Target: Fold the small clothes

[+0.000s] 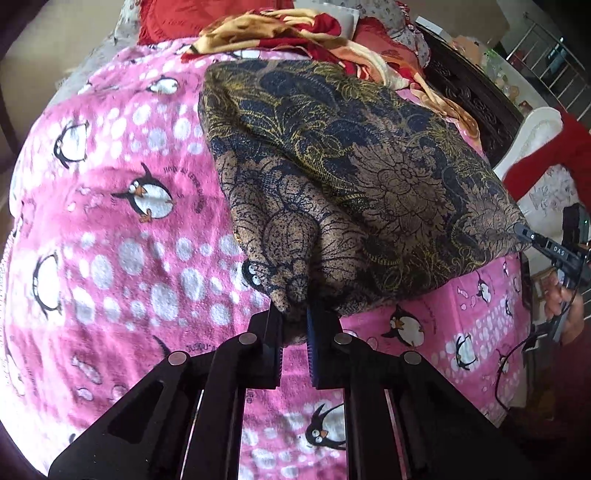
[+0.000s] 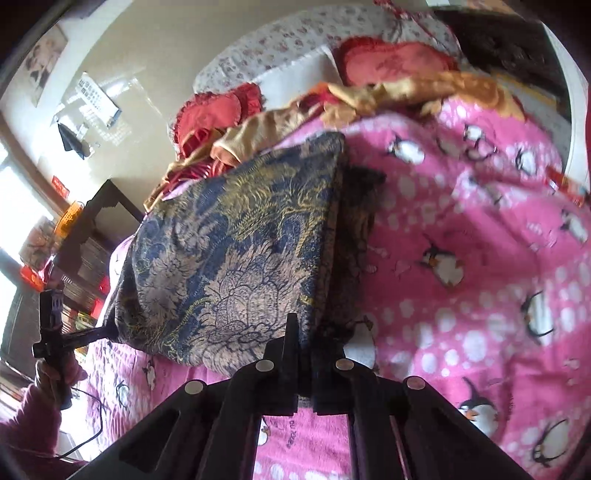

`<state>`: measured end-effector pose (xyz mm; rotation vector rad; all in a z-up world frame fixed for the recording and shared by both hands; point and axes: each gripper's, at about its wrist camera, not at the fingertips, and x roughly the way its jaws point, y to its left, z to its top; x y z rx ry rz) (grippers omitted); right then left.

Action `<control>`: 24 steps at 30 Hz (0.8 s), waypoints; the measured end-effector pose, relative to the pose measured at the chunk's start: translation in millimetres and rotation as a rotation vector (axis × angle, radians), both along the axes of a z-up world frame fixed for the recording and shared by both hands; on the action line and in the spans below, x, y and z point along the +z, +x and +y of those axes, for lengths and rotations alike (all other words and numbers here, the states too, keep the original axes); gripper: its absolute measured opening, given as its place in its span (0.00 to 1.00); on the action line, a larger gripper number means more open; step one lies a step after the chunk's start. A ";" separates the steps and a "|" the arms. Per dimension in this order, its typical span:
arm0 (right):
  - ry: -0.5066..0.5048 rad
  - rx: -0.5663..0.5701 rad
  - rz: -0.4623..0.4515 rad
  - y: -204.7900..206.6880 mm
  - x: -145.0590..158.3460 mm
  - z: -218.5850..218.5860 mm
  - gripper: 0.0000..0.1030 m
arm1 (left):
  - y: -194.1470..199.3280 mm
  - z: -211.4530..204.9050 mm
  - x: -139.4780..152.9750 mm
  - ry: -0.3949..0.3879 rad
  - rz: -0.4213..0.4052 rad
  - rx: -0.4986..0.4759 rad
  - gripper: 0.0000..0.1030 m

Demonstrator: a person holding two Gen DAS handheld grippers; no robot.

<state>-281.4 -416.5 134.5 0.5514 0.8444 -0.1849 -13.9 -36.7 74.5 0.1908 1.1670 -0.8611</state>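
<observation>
A dark blue and tan floral garment (image 1: 351, 177) is stretched above a pink penguin blanket (image 1: 110, 221). My left gripper (image 1: 295, 314) is shut on one near corner of the garment. My right gripper (image 2: 304, 332) is shut on the other corner of the garment (image 2: 229, 251). Each gripper shows in the other's view: the right one at the far right edge (image 1: 532, 236), the left one at the far left (image 2: 107, 332). The cloth hangs taut between them, with its far part resting on the blanket (image 2: 461, 240).
A heap of red and gold fabric (image 1: 295, 33) lies at the far end of the bed, with red cushions (image 2: 218, 110) and a floral sheet (image 2: 295, 40). Dark carved furniture (image 1: 472, 88) stands beside the bed. A dark shelf (image 2: 92, 229) is at the left.
</observation>
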 end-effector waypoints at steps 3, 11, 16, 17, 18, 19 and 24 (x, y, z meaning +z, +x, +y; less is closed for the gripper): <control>-0.039 -0.006 0.036 -5.3 1.5 -2.7 0.03 | -4.2 4.3 -5.7 0.020 -0.012 -0.003 0.09; -0.079 -0.047 0.190 0.9 -37.2 -7.4 0.03 | -7.9 10.1 -22.4 0.069 -0.026 0.084 0.08; -0.209 -0.087 0.175 -3.3 -0.1 0.4 0.40 | -20.4 8.6 -11.3 0.105 -0.101 0.116 0.08; -0.207 -0.088 0.159 -3.4 3.8 1.3 0.40 | -21.2 9.3 -9.1 0.106 -0.109 0.126 0.08; -0.201 -0.085 0.146 -2.0 9.1 4.2 0.40 | -22.5 10.5 -6.8 0.105 -0.120 0.133 0.08; -0.194 -0.073 0.130 1.3 14.4 9.0 0.40 | -23.8 10.6 -4.2 0.107 -0.131 0.137 0.08; -0.182 0.008 0.101 28.4 17.7 35.1 0.40 | -30.3 9.4 9.0 0.116 -0.178 0.137 0.10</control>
